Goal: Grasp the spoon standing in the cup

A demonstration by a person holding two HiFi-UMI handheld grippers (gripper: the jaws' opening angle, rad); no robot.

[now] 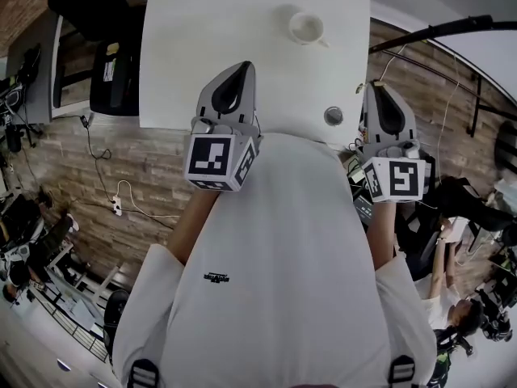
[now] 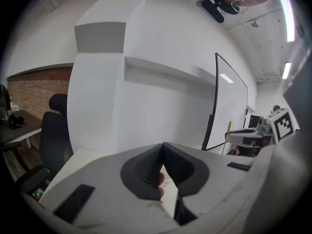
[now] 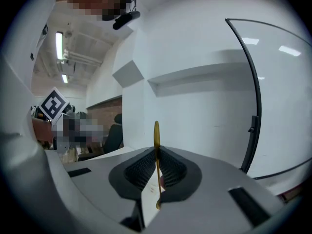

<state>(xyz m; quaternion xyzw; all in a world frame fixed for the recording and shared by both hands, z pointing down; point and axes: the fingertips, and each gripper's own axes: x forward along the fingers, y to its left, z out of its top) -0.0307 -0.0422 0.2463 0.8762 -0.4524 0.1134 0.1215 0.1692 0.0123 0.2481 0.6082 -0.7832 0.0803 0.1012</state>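
Note:
A thin gold spoon (image 3: 156,135) stands upright between the jaws of my right gripper (image 3: 156,152), which is shut on it; its handle end hangs below the pads. In the head view the right gripper (image 1: 378,89) is held near the table's near right edge. The white cup (image 1: 307,27) sits at the far side of the white table (image 1: 210,39), well away from both grippers, and I see no spoon in it. My left gripper (image 1: 240,68) hovers over the table's near edge, shut on nothing (image 2: 162,147). The left gripper view shows the spoon (image 2: 228,129) sticking up from the right gripper.
A small round grey disc (image 1: 333,116) lies in the table near its front right corner. A black office chair (image 1: 113,71) stands left of the table. A glass board on a dark frame (image 3: 256,96) stands beyond it. Cables run over the wood floor (image 1: 121,204).

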